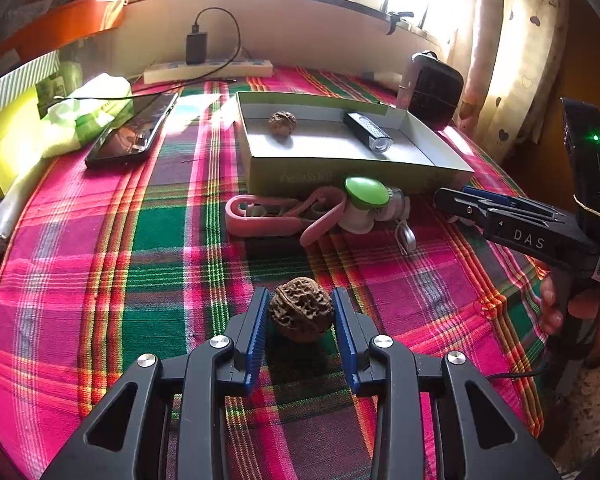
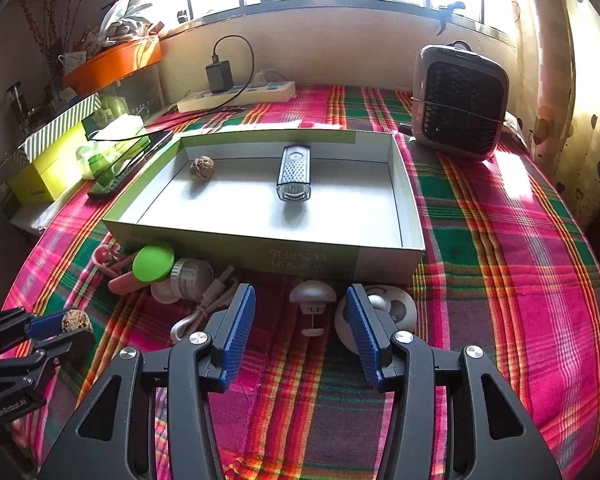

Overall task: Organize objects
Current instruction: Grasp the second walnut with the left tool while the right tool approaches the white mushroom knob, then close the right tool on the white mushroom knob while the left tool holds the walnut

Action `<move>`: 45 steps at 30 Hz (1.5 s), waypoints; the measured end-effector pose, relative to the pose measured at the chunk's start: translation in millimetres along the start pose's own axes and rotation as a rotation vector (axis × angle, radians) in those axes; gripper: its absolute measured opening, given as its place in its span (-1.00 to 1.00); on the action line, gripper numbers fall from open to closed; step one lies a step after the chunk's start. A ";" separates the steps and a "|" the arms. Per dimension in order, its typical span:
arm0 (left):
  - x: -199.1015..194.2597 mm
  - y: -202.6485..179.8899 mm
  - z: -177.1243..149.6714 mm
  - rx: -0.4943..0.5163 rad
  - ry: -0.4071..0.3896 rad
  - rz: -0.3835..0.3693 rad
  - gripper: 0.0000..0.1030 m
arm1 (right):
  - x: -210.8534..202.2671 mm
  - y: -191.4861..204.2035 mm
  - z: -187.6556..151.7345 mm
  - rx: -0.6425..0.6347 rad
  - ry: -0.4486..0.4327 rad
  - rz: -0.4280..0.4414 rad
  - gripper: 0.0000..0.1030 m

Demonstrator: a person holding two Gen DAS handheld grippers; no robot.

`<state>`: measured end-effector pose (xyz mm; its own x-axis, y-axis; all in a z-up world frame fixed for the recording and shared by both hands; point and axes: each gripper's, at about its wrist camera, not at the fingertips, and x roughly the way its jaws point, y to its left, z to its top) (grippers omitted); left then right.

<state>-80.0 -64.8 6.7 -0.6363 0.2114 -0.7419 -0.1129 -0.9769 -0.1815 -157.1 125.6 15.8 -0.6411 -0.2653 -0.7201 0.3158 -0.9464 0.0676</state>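
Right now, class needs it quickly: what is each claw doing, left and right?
Left claw: closed around the walnut, pads touching its sides.
Right claw: open, holding nothing, above the small white items by the box.

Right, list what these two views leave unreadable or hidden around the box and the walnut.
- Walnut, left wrist view: pad contact unclear; left hand-held gripper hides most of it in the right view.
- Box print, right wrist view: upside down, too blurred.
- Pink item, right wrist view: green lid covers it.
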 end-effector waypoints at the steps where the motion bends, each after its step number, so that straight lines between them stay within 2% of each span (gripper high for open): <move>1: 0.3 0.1 0.2 -0.001 -0.001 -0.001 -0.41 | 1.1 0.6 0.9 -0.002 0.001 0.002 -0.05; 7: 2.2 0.8 1.5 0.002 -0.007 -0.002 -0.42 | 7.2 4.9 1.6 -0.020 0.016 0.024 -0.06; 14: 2.7 0.4 1.8 0.002 -0.007 -0.001 -0.42 | 12.6 2.8 1.0 0.015 0.043 0.105 -0.19; 22: 2.1 -0.7 1.0 0.003 -0.007 0.001 -0.42 | 19.9 6.6 2.0 -0.005 0.077 0.080 -0.22; 30: 2.7 1.5 2.1 -0.002 -0.002 0.008 -0.42 | 20.4 8.1 2.3 -0.024 0.079 0.065 -0.48; 45: 2.4 0.2 2.1 -0.003 -0.002 0.010 -0.46 | 18.1 6.8 0.0 -0.019 0.075 0.058 -0.48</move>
<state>-83.2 -64.6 6.2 -0.6391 0.2014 -0.7423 -0.1043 -0.9789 -0.1757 -166.6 114.4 3.2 -0.5675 -0.3041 -0.7651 0.3645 -0.9261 0.0977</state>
